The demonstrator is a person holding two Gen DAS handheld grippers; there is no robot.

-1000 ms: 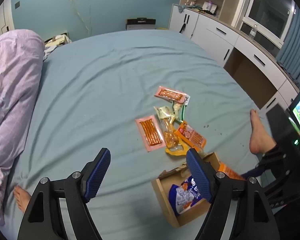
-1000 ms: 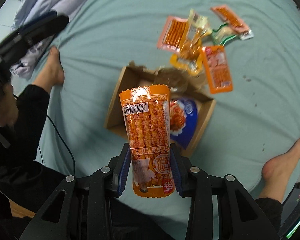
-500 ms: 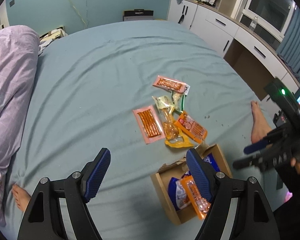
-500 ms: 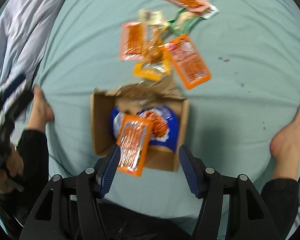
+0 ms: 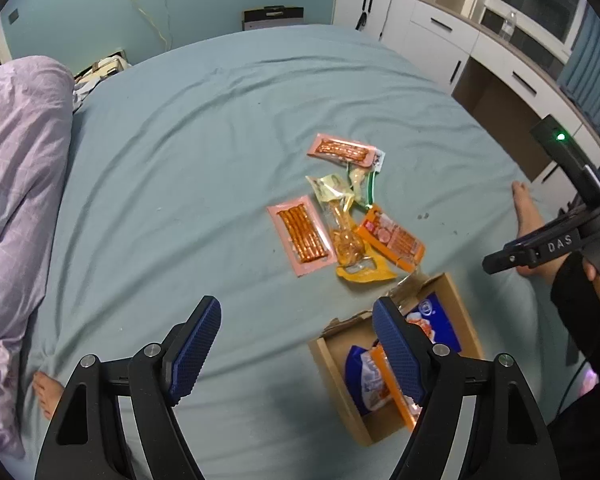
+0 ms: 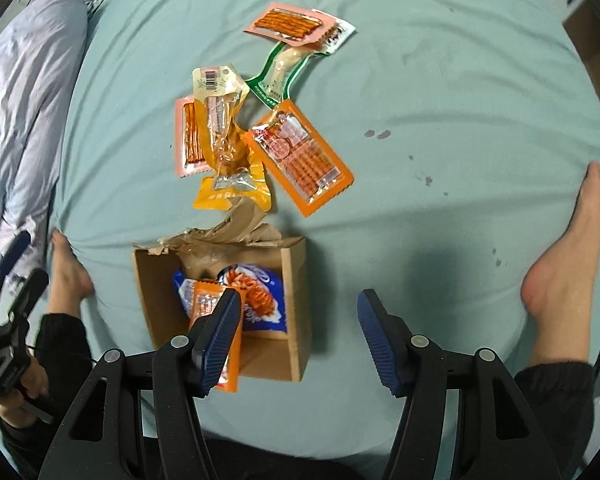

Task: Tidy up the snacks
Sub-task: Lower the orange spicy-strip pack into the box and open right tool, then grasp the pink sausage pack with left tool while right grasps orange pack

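Note:
A cardboard box (image 6: 296, 280) (image 5: 332, 364) lies on the teal bed and holds a blue snack bag (image 6: 260, 300) and a long orange snack pack (image 6: 204, 304) leaning over its near edge. Beyond it lie several loose packs: an orange sausage pack (image 6: 300, 156) (image 5: 392, 238), a yellow pack (image 6: 232, 188), a pink stick pack (image 6: 190, 136) (image 5: 302, 234), a green-edged pack (image 6: 280, 72) and another pink pack (image 6: 296, 24) (image 5: 342, 148). My right gripper (image 6: 298, 324) is open and empty above the box's right side. My left gripper (image 5: 296, 336) is open and empty, left of the box.
A purple quilt (image 5: 16, 184) lies along the bed's left side. Bare feet rest on the sheet (image 6: 568, 252) (image 6: 66, 268). White cabinets and a desk (image 5: 480, 52) stand past the bed's right edge. My right gripper shows in the left wrist view (image 5: 540, 244).
My right gripper opened and let the long orange pack fall into the box, then drew back to the right. My left gripper stayed open and hardly moved.

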